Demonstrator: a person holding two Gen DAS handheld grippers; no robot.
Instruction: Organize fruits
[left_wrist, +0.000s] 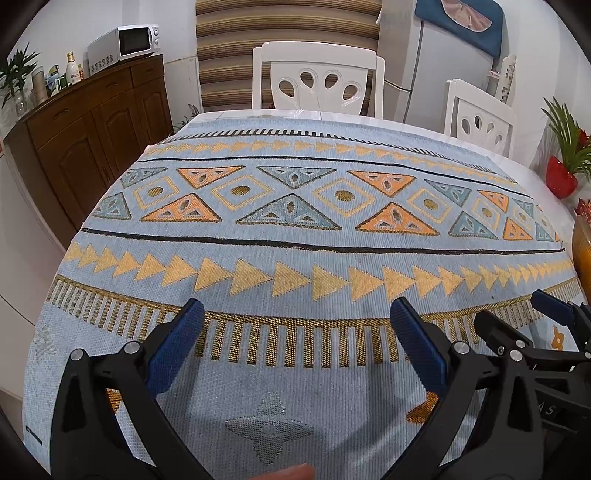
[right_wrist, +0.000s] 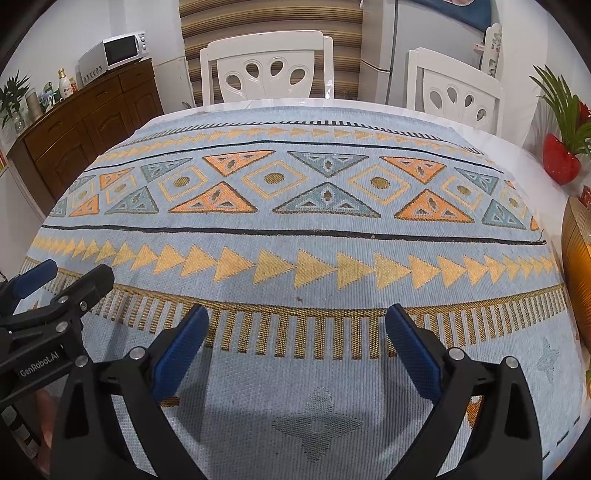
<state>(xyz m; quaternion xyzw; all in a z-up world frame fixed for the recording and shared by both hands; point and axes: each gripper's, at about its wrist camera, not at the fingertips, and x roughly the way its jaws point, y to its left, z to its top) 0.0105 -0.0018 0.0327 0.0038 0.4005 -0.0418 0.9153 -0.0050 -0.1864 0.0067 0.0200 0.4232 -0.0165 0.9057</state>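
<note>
No fruit shows in either view. My left gripper (left_wrist: 297, 310) stands open just above the light blue patterned tablecloth (left_wrist: 295, 251), nothing between its blue pads. My right gripper (right_wrist: 297, 314) is open too and empty, hovering over the same cloth (right_wrist: 295, 229). The two are side by side: the right gripper (left_wrist: 517, 314) appears at the right edge of the left wrist view, and the left gripper (right_wrist: 66, 275) at the left edge of the right wrist view. An amber ribbed container (right_wrist: 578, 240) is cut off at the table's right edge; its contents are hidden.
Two white chairs (left_wrist: 317, 81) (left_wrist: 480, 114) stand behind the table. A red vase with a green plant (right_wrist: 559, 162) sits at the right. A brown sideboard (left_wrist: 92, 122) with a microwave (left_wrist: 125, 44) lines the left wall. A fingertip (left_wrist: 291, 472) shows at the bottom.
</note>
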